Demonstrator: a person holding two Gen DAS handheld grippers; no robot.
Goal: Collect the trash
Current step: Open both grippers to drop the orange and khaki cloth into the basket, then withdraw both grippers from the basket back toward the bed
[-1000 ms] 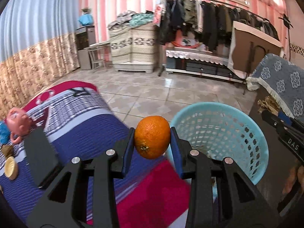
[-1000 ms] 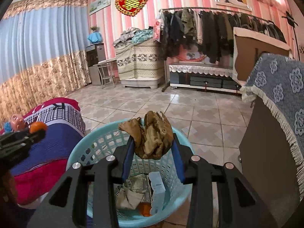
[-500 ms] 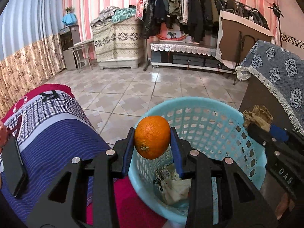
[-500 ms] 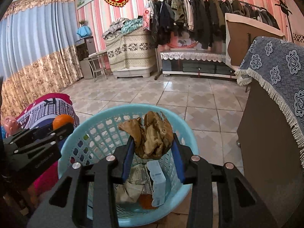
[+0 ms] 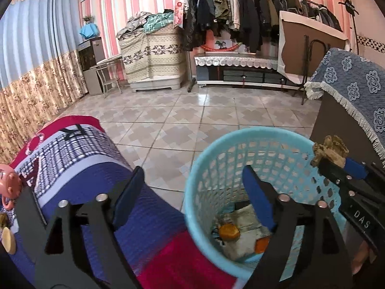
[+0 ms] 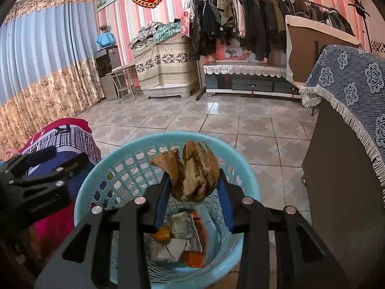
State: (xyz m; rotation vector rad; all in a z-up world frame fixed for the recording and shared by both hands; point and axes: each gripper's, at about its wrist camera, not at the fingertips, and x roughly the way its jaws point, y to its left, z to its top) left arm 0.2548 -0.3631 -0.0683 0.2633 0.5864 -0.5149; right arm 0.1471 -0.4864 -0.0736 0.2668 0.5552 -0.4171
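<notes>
Fingers of the right gripper [image 6: 194, 190] are pinched on a crumpled brown wad [image 6: 192, 171], which sits at centre frame in the right wrist view, held directly over the mouth of the light blue basket [image 6: 250, 180]. Fingers of the left gripper [image 5: 192, 192] stand wide apart with nothing between them, one finger over the basket's mouth and the other over the striped blanket [image 5: 79, 154] at lower left of the left wrist view. An orange [image 5: 228, 231] lies on the basket bottom among paper scraps and a pale carton [image 6: 207, 219], so the step in hand appears to be releasing the wad. To do it well, I would part the right fingers where they are, since the wad already hangs inside the rim line; crumpled paper may cling to a pad, so opening fully and a small downward dip should shed it rather than a sideways flick, which could throw it over the rim. The basket is lightweight openwork plastic and would likely tip if a finger hooked its edge, so both grippers should lift straight up before swinging away. Room is tight at the right of both frames, where a dark cabinet [image 6: 341, 192] under a fringed blue cloth [image 6: 349, 82] stands just beside the basket, and the blanket crowds the left; the tiled floor [image 6: 216, 115] beyond, toward upper centre, is open.
</notes>
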